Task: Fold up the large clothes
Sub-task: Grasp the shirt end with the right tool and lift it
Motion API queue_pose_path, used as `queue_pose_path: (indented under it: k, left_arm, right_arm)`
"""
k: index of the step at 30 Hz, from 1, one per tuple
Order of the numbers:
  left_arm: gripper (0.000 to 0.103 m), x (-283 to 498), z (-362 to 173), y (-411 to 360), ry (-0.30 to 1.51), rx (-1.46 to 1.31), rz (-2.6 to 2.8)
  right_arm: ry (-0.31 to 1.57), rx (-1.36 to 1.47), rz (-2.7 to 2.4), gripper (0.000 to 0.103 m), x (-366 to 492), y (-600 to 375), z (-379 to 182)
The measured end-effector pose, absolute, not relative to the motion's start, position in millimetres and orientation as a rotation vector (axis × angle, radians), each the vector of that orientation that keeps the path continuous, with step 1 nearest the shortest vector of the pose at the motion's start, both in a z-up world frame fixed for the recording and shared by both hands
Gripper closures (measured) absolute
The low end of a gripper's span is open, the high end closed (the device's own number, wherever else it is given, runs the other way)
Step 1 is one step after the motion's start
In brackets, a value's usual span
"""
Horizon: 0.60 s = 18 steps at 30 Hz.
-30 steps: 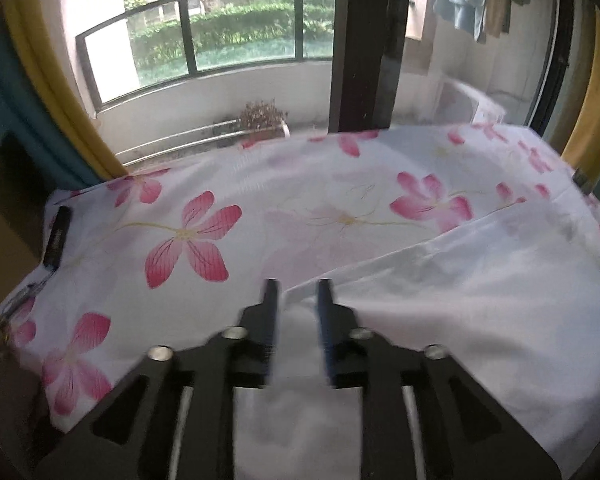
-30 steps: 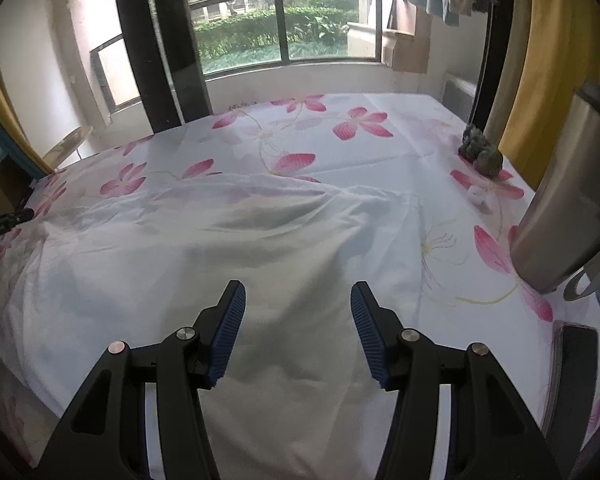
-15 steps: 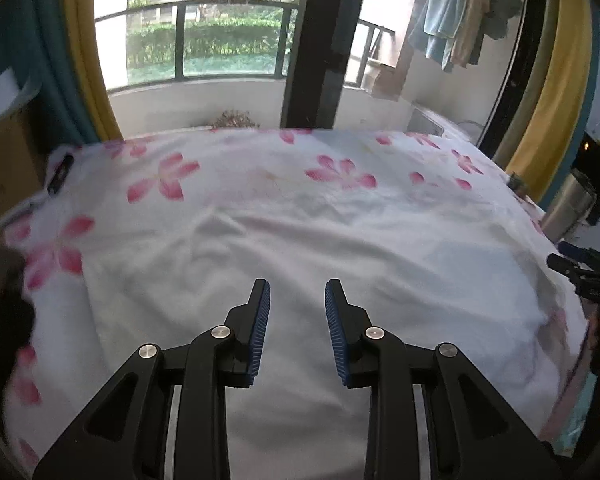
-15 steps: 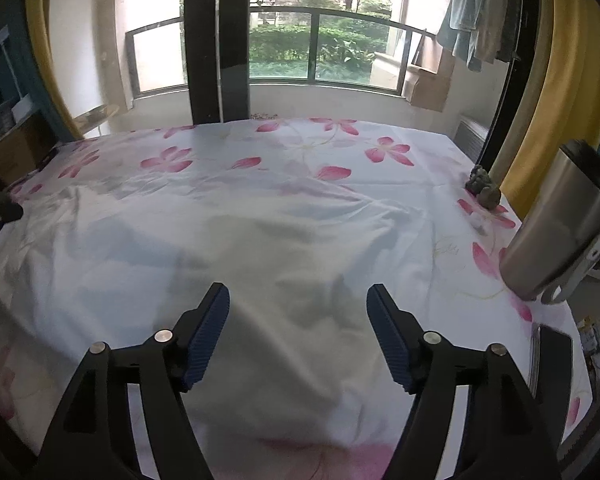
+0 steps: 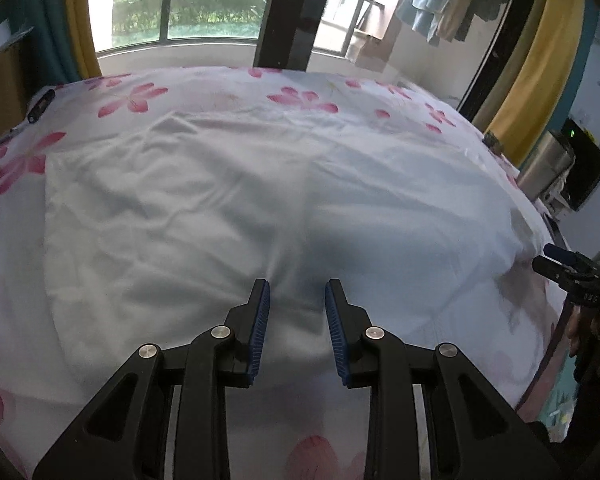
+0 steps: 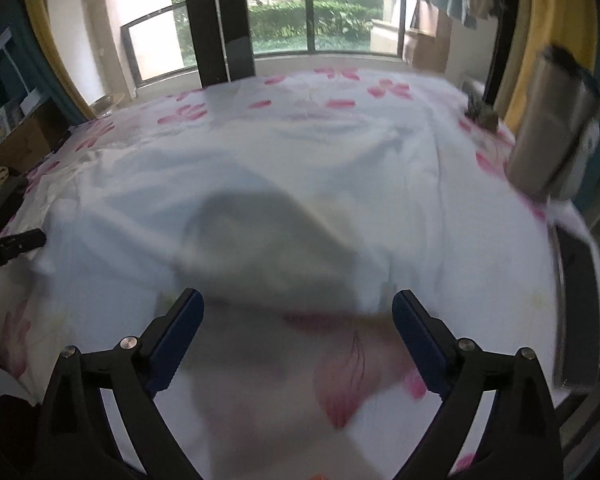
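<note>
A large white garment (image 5: 260,200) lies spread and wrinkled over a bed sheet with pink flowers (image 5: 132,96). My left gripper (image 5: 296,300) hovers over the garment's near part, its blue pads a narrow gap apart with nothing pinched between them. In the right wrist view the picture is blurred; the garment (image 6: 300,184) ends in a folded near edge just beyond my right gripper (image 6: 298,312). Its jaws are opening and stand wide, with only the flowered sheet (image 6: 340,392) showing beneath them. Each gripper shows at the other view's edge: the right gripper (image 5: 560,260) and the left gripper (image 6: 20,240).
A steel flask (image 6: 552,128) stands at the bed's right edge, with a flat dark device (image 6: 576,312) nearer. A small dark ornament (image 6: 482,114) sits at the far right. A black object (image 5: 40,106) lies at the far left. Windows and yellow curtains lie beyond.
Both grippers have drawn back toward the near edge of the bed. The right jaws have spread much wider. The left view has swung from the bed's left side to the middle.
</note>
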<state>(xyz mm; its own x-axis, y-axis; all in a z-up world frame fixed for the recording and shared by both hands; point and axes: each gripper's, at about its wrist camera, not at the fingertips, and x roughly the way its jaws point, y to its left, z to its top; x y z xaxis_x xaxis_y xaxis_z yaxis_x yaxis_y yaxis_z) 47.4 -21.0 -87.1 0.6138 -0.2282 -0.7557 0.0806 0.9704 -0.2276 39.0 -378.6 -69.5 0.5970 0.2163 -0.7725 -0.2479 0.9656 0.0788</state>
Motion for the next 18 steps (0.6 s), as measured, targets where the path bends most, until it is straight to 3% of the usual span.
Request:
queue_pose_path:
  k: [4,7,18]
  left_arm:
    - [0.072,42,-89,-23,0.896,-0.184,-0.185]
    - [0.072,40,-84,-22,0.876,-0.187,-0.186]
    - [0.072,63,-63,-34,0.818,-0.198,-0.219]
  right_arm:
    - [0.939,0.034,0.293,0.007,31,-386,-82]
    - [0.934,0.087,0.311,0.001,30,-388,-84]
    - [0.883,0.286,0.365,0.0,76,-381,-83]
